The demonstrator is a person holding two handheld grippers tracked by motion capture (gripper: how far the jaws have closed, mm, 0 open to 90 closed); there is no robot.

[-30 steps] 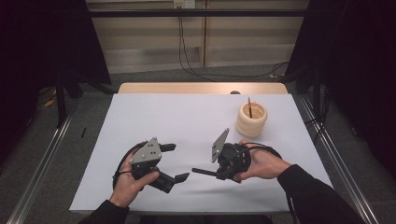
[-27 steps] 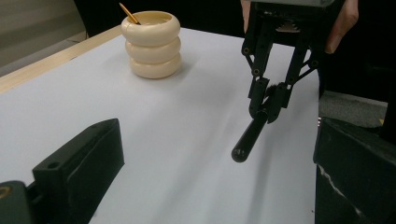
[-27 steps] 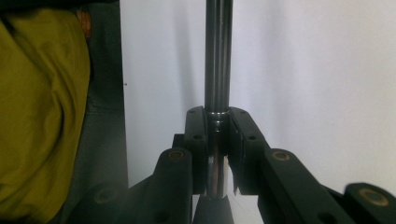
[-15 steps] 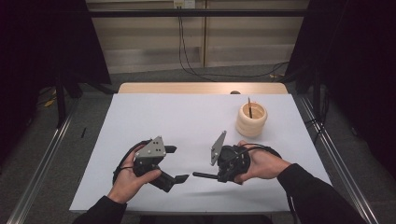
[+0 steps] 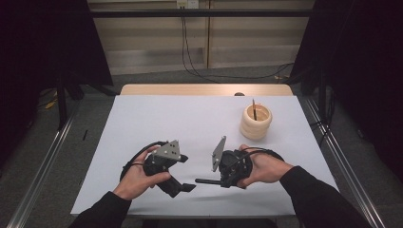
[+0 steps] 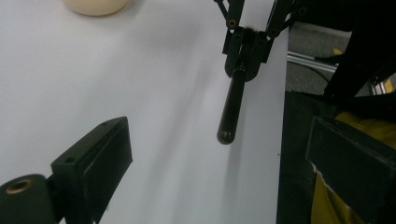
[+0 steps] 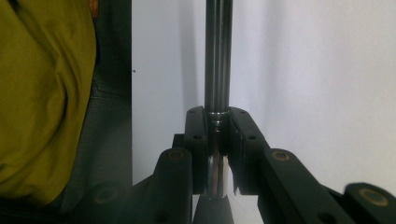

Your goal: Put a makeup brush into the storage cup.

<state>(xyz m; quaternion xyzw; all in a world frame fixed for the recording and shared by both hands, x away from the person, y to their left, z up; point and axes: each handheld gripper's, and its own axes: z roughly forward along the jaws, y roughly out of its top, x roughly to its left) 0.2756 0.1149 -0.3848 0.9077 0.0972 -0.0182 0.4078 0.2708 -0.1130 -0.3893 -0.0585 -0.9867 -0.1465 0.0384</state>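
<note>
My right claw (image 5: 209, 181) is clenched on a slim black rod (image 5: 205, 181), which hangs level just above the white counter (image 5: 190, 123) near its front edge, pointing toward my left claw (image 5: 183, 186). The right claw's own view gives what the high view cannot: the rod (image 7: 218, 56) is glossy, dark and round, with its pinched end running down between the pads. From the left claw's view I see the rod (image 6: 232, 107) end-on and slanted, its free tip rounded and thicker, like a handle. My left claw is released; its jaws have just been closing a little, with nothing between them. The high view alone shows a cream ribbed pot (image 5: 255, 121) holding a thin stick (image 5: 254, 109), well apart toward the back right. I can read no writing anywhere.
</note>
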